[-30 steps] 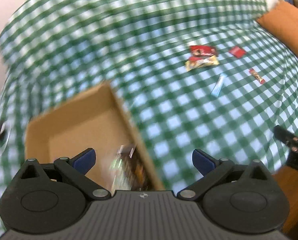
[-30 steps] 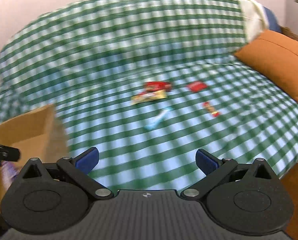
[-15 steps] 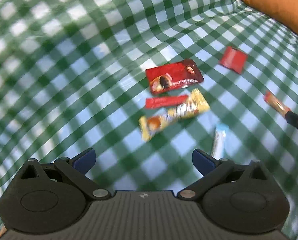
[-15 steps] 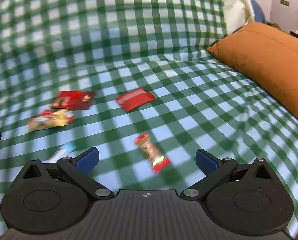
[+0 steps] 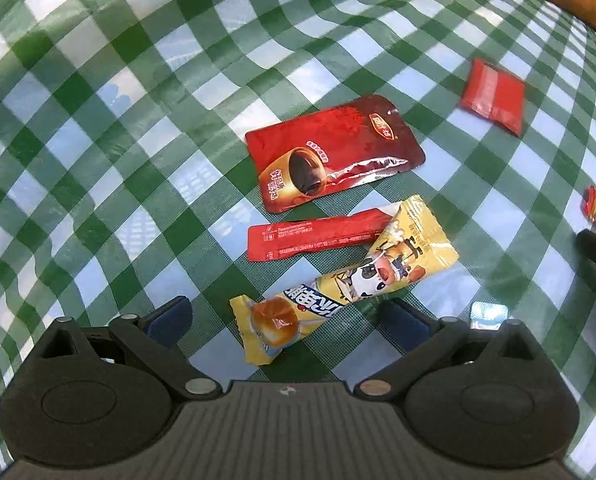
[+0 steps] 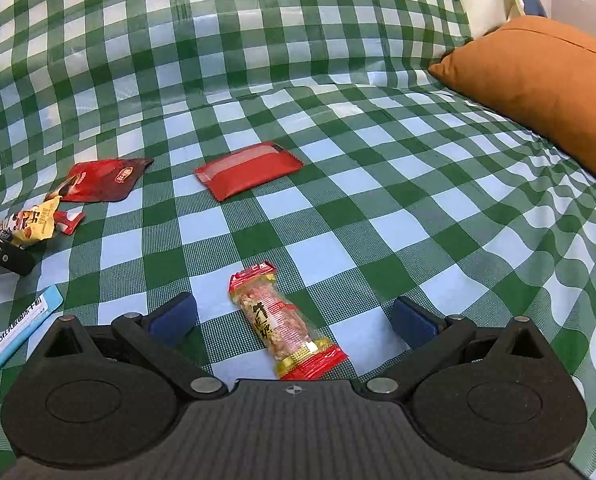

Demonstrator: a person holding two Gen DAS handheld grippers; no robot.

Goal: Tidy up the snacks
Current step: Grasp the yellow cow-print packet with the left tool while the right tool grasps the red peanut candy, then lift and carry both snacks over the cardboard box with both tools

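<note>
Left hand-held gripper (image 5: 286, 324) closing, yellow snack bar (image 5: 349, 280) between jaws, no contact yet; pinch mid-wrapper. Right hand-held gripper (image 6: 292, 318) wide over peanut bar (image 6: 284, 322).

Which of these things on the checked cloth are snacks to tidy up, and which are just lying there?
Snacks to tidy:
yellow cow packet
red coffee pouch
thin red stick
flat red packet
peanut bar
blue stick

Just lying there:
orange pillow
green checked cloth
</note>
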